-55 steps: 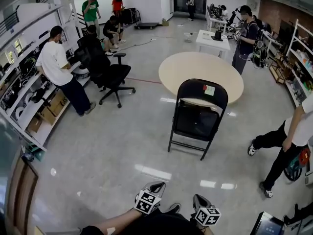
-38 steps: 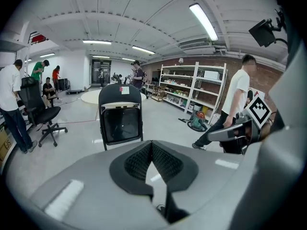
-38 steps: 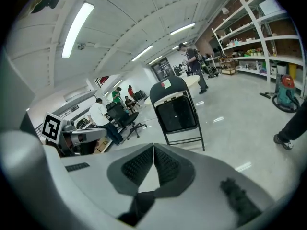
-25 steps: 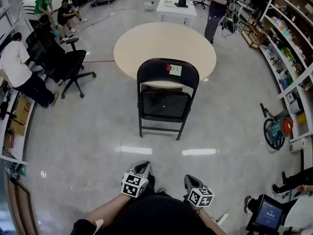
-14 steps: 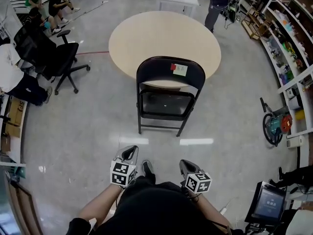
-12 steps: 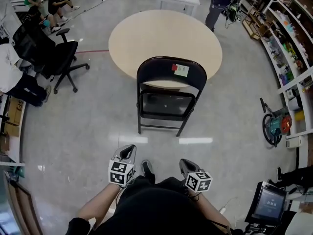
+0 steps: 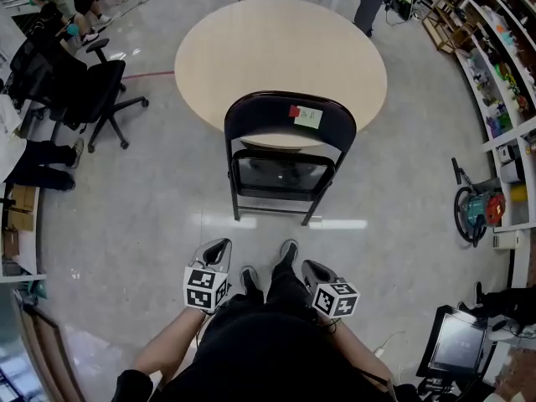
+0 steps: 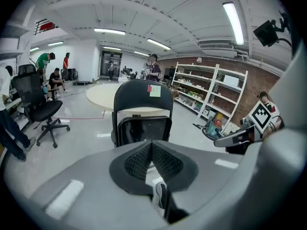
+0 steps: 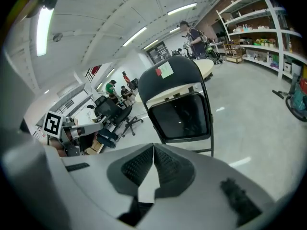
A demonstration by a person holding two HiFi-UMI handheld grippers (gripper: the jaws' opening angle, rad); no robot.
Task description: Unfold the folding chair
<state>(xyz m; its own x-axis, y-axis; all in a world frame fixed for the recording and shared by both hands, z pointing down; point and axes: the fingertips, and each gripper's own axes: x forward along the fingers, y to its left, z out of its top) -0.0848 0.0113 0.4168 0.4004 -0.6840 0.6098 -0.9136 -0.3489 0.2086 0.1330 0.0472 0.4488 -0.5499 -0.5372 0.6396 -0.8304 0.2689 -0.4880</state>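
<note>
Grey floor [image 7: 126, 224], folding chair [image 7: 289, 124] well beyond fingers [image 8: 136, 163]

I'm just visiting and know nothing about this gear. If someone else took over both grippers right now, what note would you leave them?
Left gripper: shut, empty.
Right gripper: shut, empty. Both are held low in front of the person, apart from the chair.
Chair: stands folded on the floor ahead, seat flipped up, just in front of the round table.
Done: nothing on the chair yet; neither gripper touches it.
Left: reach the chair, open the jaws, take hold of it and swing the seat down until it stands unfolded.
</note>
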